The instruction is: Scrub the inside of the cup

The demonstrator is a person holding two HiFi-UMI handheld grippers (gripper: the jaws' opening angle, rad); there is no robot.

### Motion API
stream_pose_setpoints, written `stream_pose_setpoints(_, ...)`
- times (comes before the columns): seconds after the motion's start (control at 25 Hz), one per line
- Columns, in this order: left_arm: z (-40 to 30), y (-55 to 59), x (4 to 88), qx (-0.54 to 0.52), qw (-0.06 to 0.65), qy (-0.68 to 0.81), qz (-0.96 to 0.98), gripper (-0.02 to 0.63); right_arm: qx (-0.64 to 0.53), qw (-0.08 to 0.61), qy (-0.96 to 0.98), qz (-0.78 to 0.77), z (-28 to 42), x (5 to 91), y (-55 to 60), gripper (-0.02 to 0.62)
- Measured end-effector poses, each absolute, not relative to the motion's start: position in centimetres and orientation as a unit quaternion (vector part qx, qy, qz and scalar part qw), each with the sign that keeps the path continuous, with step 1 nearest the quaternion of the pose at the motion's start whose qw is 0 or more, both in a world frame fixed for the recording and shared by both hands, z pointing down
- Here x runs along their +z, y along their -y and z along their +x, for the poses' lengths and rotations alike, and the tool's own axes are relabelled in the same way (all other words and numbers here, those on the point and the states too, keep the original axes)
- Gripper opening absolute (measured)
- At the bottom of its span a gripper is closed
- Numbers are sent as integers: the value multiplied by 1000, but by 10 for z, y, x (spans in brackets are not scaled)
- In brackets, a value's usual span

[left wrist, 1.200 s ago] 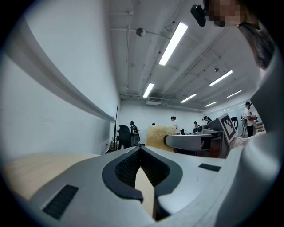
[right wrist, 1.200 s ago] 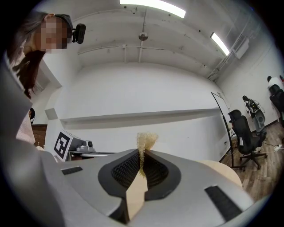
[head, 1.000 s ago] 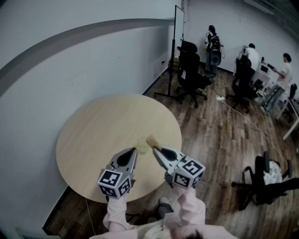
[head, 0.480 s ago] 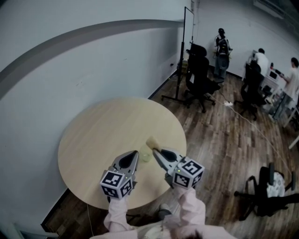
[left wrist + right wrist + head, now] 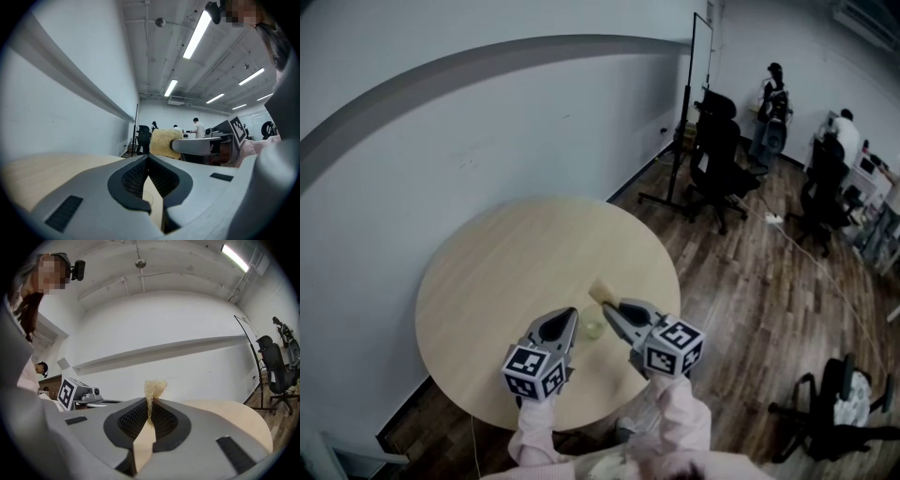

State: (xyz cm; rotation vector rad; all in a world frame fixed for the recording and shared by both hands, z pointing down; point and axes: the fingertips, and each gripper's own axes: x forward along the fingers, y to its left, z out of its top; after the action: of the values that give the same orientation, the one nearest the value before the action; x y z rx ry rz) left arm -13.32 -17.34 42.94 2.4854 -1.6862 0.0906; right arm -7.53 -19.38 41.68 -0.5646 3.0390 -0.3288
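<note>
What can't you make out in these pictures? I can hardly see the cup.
- Cup: tiny and pale in the head view; its inside does not show, nor whether the left gripper touches it.
- Sponge: in the right gripper view, mostly squeezed out of sight between the right gripper's shut jaws.
- Table, near edge: in the head view, covered by the sleeves.

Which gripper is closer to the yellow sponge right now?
Right. The right gripper is shut on the sponge, which sticks out in front of it. The left gripper, shut and empty, sits alongside to the sponge's left, not touching it.
</note>
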Motion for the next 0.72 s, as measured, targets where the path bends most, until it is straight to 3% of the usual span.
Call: stream_pose_setpoints(0.72,-135,208,471,53,115,609,783,-2,-129,-32,-985,-105,-91,442,234,26)
